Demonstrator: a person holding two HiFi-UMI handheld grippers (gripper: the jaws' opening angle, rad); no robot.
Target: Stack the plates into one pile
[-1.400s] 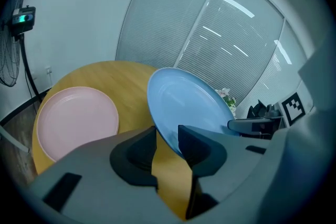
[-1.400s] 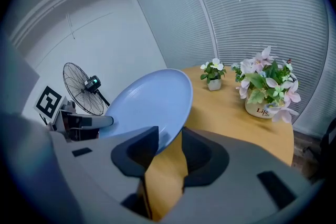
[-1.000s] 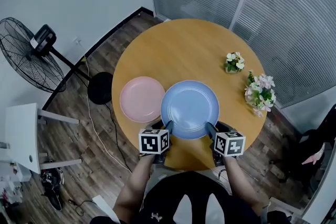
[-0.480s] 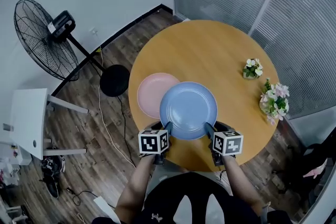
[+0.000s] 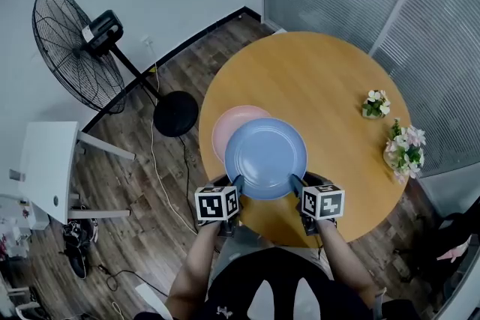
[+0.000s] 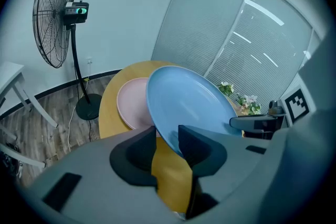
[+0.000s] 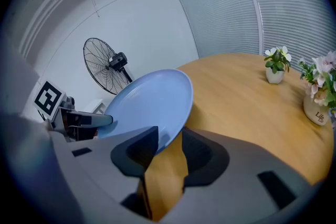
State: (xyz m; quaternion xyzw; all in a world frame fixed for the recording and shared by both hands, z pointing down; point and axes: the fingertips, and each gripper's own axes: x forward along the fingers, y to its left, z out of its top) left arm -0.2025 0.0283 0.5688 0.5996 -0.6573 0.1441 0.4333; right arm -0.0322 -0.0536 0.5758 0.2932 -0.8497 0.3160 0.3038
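Observation:
A blue plate (image 5: 266, 158) hangs above the round wooden table (image 5: 330, 94), held at its near rim from both sides. My left gripper (image 5: 237, 182) is shut on the plate's left near edge, and my right gripper (image 5: 296, 182) is shut on its right near edge. In the left gripper view the blue plate (image 6: 189, 99) runs between the jaws, with the pink plate (image 6: 134, 105) flat on the table behind it. The pink plate (image 5: 234, 125) lies partly hidden under the blue one. The right gripper view shows the blue plate (image 7: 149, 102) pinched at its rim.
Two small flower pots (image 5: 375, 105) (image 5: 405, 150) stand at the table's right edge. A standing fan (image 5: 79, 49) and its base (image 5: 176, 114) are on the floor to the left, beside a white side table (image 5: 49, 168). Glass walls with blinds stand behind.
Both grippers have carried the blue plate to the left, so it now overlaps most of the pink plate instead of lying beside it.

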